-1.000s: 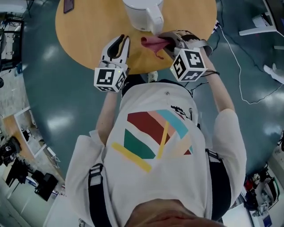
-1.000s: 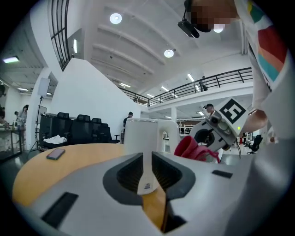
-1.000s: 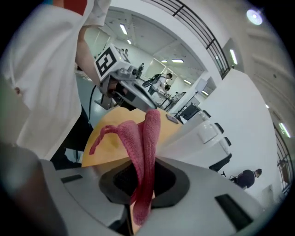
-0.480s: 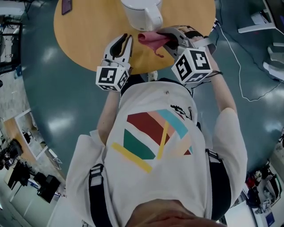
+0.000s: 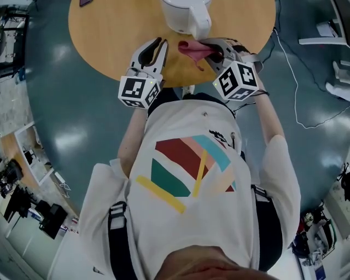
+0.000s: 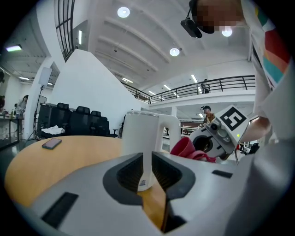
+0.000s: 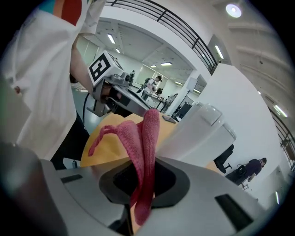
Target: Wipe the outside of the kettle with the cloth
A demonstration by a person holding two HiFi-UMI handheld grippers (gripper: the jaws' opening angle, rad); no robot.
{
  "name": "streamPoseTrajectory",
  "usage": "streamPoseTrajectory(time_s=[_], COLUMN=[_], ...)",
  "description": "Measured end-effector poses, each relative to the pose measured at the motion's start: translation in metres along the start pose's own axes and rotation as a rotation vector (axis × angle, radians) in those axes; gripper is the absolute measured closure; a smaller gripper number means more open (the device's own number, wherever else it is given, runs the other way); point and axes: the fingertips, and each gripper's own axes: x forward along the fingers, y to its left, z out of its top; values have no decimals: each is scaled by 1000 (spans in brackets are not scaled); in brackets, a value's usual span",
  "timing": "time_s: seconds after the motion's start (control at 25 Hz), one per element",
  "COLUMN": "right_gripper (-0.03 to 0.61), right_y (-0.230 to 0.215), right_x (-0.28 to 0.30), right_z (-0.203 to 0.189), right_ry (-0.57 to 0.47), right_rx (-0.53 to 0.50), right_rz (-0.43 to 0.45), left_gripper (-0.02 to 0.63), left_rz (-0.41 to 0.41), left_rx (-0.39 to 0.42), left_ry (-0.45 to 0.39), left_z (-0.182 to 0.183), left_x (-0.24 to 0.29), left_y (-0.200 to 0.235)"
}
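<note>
As the right tool (image 5: 213,52), pinching the pink cloth (image 5: 192,48), edges in just beside the white kettle (image 5: 186,16) on the tabletop (image 5: 109,33), wiping looks about to begin; the left tool (image 5: 156,46), slightly spread and empty, waits near the kettle.

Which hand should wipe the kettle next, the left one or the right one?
Right. The right tongs pinch the pink knitted cloth, close beside the white plastic kettle. The left tongs hold nothing, jaws slightly apart.
</note>
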Motion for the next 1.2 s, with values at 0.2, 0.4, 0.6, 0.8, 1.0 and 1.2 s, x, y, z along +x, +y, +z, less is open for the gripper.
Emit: streamPoseTrajectory(time_s=[0.2, 0.4, 0.6, 0.8, 1.0, 1.2], right_gripper=[540, 540, 540, 540, 540, 540], right_y=[13, 5, -23, -76, -97, -87], right_x=[21, 23, -7, -22, -14, 7], right_z=[-8, -17, -41, -52, -38, -22], right_ry=[6, -17, -57, -236, -264, -261], right_rx=[28, 107, 241, 471, 445, 404], right_rz=[33, 19, 5, 11, 81, 191], left_gripper=[511, 511, 511, 511, 511, 511], left_rz=[-30, -76, -98, -118, -114, -103], left_rx=[-34, -30, -1, 1, 9, 1], left_ry=[11, -15, 1, -7, 2, 7], left_z=[-7, -5, -5, -4, -2, -6], left_x=[3, 11, 13, 18, 19, 21], left_y=[1, -1, -6, -8, -9, -3])
